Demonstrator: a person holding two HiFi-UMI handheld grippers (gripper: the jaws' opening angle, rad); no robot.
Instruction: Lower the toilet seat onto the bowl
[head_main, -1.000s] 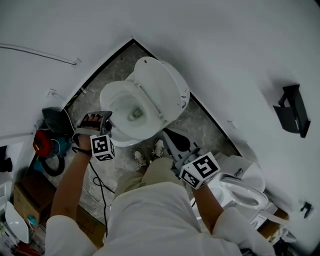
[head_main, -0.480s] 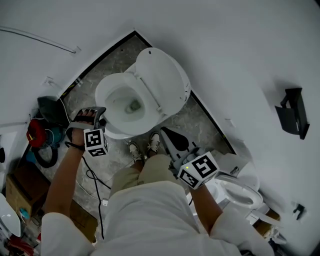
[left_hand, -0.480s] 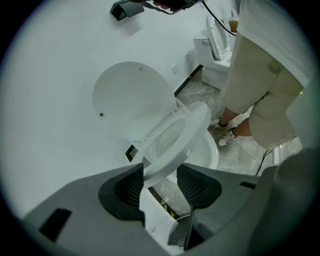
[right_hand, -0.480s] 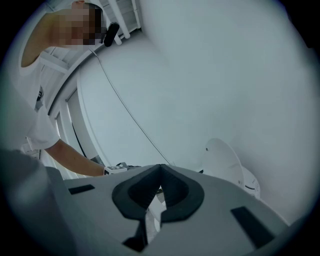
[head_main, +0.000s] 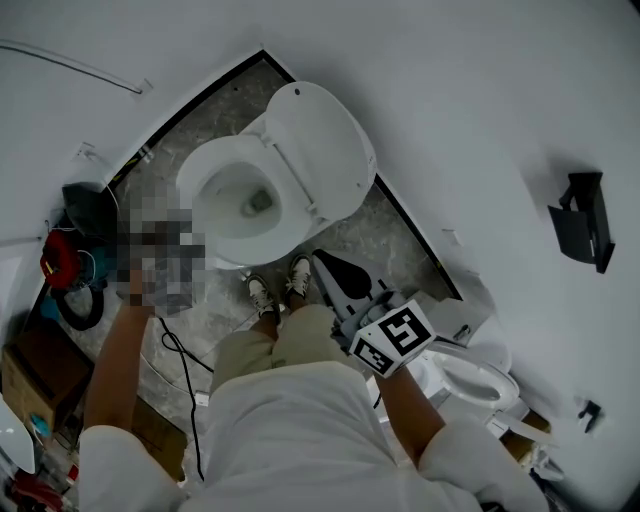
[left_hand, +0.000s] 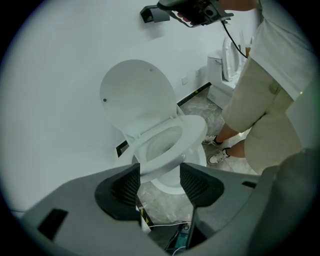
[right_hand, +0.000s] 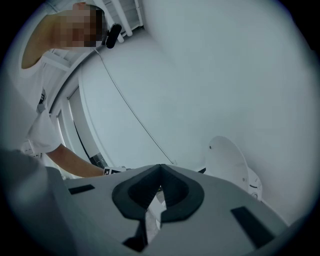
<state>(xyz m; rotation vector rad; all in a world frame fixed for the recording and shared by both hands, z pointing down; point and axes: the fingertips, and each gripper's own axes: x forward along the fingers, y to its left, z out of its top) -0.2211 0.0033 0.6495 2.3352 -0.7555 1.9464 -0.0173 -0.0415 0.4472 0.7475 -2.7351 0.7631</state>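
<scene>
One step, and it is judged complete: the seat (left_hand: 196, 131) lies flat on the bowl (left_hand: 170, 184), while the lid (left_hand: 135, 95) stands raised against the wall. The left gripper (left_hand: 160, 170) points down near the bowl's front. Its jaws are partly apart and have just been opening; the rim shows beyond the gap, ungripped. The right gripper (right_hand: 161, 169), held aside, has its jaws together and empty. Only withdrawal appears to remain.

Two toilets (head_main: 322, 150), two shoes (head_main: 260, 296)
</scene>
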